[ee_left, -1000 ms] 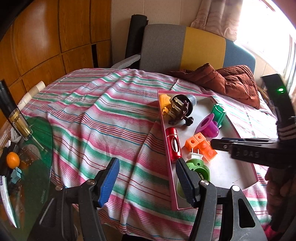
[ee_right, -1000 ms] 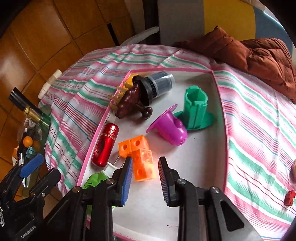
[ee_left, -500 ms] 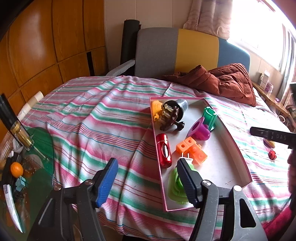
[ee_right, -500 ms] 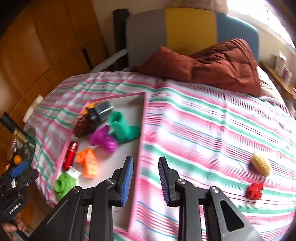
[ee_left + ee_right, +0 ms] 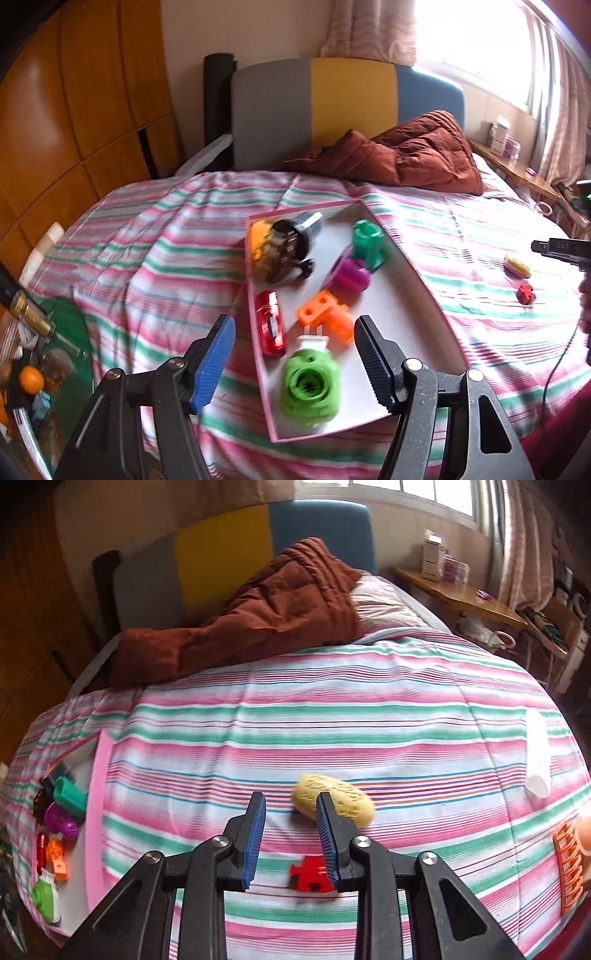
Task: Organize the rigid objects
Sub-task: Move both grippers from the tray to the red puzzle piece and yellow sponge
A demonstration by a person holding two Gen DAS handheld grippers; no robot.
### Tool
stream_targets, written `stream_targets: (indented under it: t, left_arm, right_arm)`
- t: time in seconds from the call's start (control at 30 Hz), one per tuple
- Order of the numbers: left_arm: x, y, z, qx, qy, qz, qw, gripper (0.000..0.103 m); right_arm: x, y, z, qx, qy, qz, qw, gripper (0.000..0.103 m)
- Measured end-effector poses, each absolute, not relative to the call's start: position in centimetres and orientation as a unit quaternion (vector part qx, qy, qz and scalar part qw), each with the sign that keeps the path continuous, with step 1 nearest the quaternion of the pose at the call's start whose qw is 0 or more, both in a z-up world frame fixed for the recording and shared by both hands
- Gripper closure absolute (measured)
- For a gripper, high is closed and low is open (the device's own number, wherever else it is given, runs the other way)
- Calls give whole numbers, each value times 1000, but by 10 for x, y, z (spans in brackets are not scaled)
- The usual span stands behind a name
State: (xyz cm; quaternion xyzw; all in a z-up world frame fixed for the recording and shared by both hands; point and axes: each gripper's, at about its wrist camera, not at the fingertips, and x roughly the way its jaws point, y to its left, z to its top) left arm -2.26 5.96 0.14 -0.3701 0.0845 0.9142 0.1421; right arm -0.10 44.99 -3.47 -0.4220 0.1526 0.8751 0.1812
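A pink-rimmed white tray lies on the striped bedspread and holds several toys, among them a lime green round piece, a red cylinder and orange blocks. My left gripper hovers open above the tray's near end and holds nothing. A yellow oval piece and a red jigsaw-like piece lie loose on the bedspread to the right of the tray. Just above them, my right gripper has its jaws drawn close together, with nothing between them.
A brown quilt is bunched at the headboard. An orange grid piece and a white tube sit near the bed's right edge. A glass side table with clutter stands to the left. A wooden desk is at the far right.
My right gripper has swung away from the tray to the right and now hangs over the loose yellow and red pieces. The left gripper has pulled back and risen a little.
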Motion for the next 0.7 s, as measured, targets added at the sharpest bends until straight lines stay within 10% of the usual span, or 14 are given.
stream_targets:
  t: [0.7]
  left_arm:
    - [-23,199,-5,-373,155,877,259,35]
  right_arm:
    - [36,527,-53,-395,344,817,242,75]
